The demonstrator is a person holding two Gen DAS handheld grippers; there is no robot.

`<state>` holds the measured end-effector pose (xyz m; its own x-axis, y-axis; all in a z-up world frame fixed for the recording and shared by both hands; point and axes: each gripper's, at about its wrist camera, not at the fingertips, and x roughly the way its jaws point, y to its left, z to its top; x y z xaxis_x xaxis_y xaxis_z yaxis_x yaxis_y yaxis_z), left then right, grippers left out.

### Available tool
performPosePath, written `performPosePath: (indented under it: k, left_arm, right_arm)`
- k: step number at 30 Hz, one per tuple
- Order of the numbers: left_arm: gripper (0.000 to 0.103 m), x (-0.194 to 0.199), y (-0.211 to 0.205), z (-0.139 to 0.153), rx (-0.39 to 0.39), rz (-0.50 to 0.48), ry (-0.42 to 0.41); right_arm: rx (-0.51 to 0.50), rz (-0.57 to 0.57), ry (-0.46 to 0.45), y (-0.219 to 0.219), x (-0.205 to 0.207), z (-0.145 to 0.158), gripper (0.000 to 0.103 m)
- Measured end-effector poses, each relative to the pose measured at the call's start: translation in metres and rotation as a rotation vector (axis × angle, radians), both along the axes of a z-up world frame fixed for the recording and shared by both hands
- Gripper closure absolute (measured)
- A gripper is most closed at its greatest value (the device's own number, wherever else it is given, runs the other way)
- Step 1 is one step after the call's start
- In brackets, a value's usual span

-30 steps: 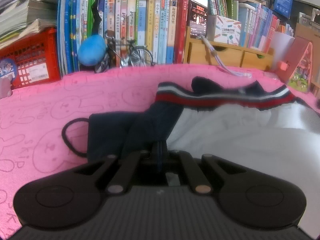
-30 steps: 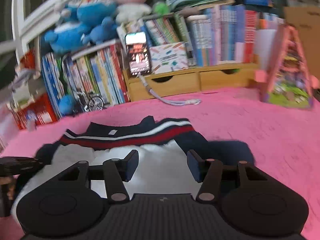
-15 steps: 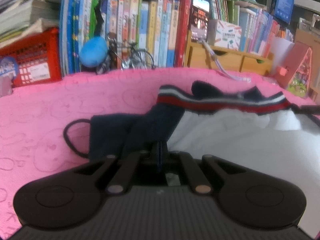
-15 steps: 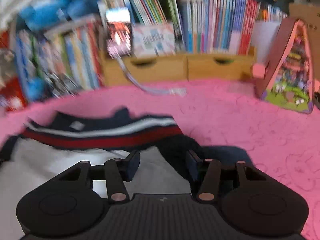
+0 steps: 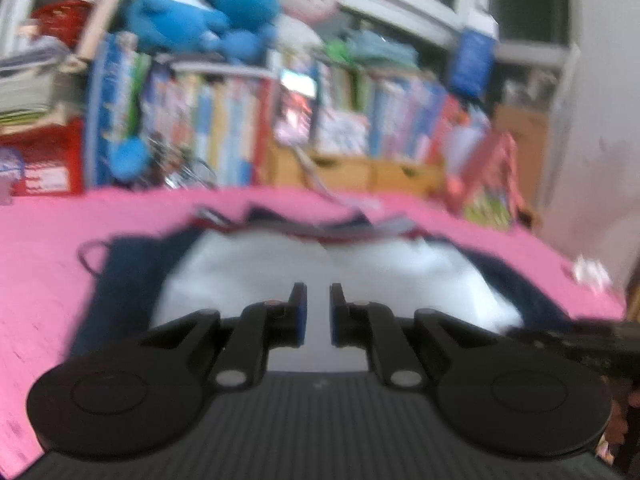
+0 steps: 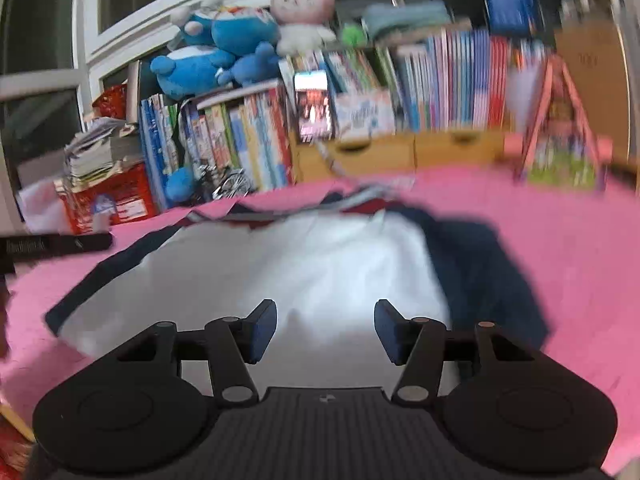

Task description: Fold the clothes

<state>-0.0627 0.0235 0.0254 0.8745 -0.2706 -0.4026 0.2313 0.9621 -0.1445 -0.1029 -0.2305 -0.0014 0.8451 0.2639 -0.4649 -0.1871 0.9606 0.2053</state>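
garment: white-bodied top with navy sleeves and a red/white/navy striped collar band (image 6: 304,264), lying flat on the pink fleece blanket printed with outline drawings (image 6: 560,240); collar end toward the bookshelf, hem end toward the cameras.
sleeves: navy sleeve on the right (image 6: 480,264) lies alongside the white body, partly under its edge; the left one shows as a dark strip. Fits either sleeves tucked in mid-fold or a garment just spread out. Can't settle which.
left gripper: black two-finger left gripper (image 5: 318,312), fingers a narrow gap apart, nothing between them; hovers over the middle of the white panel.
right gripper: black two-finger right gripper (image 6: 325,330), fingers spread wide, empty, above the hem-side white area.
why: my read is both tools sit centred over the body, clear of cloth, placed to reach an edge on either side.
text: nothing legible. Book spines (image 6: 248,144), the lit phone screen (image 6: 313,106) and the red crate's label (image 6: 120,204) are all too blurred.
left view: heavy motion blur.
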Motion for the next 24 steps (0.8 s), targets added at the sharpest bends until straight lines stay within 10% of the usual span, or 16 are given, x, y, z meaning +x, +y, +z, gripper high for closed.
performPosePath:
  k: [9, 18, 24]
  left_arm:
    - [0.090, -0.002, -0.020, -0.044, 0.176, 0.060, 0.116]
    - [0.090, -0.019, 0.033, -0.055, 0.333, 0.319, 0.102]
    - [0.091, -0.031, 0.036, -0.020, 0.053, 0.219, 0.111]
  right_arm:
    - [-0.210, 0.073, -0.051, 0.059, -0.003, -0.025, 0.049]
    - [-0.343, -0.197, -0.056, -0.003, 0.003, -0.035, 0.049]
    - [-0.206, -0.147, -0.071, -0.002, -0.013, -0.012, 0.050]
